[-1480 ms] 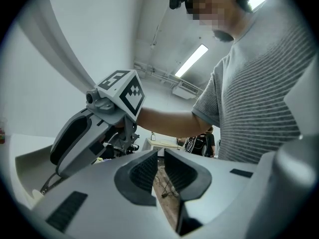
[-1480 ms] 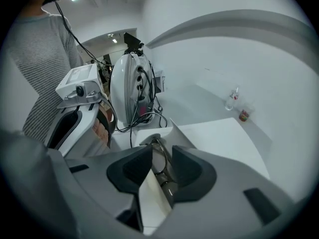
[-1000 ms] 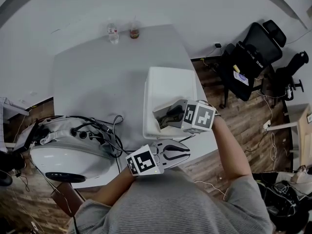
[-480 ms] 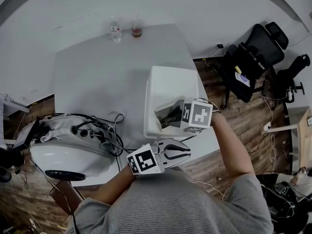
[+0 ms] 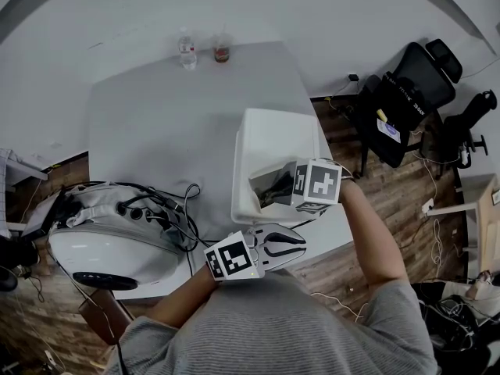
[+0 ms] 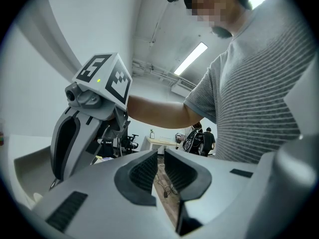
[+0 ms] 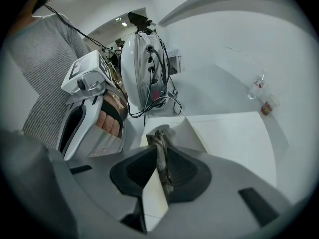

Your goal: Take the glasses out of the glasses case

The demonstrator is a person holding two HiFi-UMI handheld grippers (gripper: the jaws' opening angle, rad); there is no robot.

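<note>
Table (image 5: 156,116), right claw (image 7: 162,159) closing on glasses (image 7: 159,139), hidden overhead

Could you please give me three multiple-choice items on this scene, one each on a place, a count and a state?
1. Where is the white case? A on the floor B on the table C on a chair
2. How many drinks stand at the table's far edge? A one B two C four
3. What does the right gripper hold? A nothing B a cable C the glasses
Key: B, it rests on the tabletop; B, two show there; C, its jaws, just closing, press on the folded glasses.
</note>
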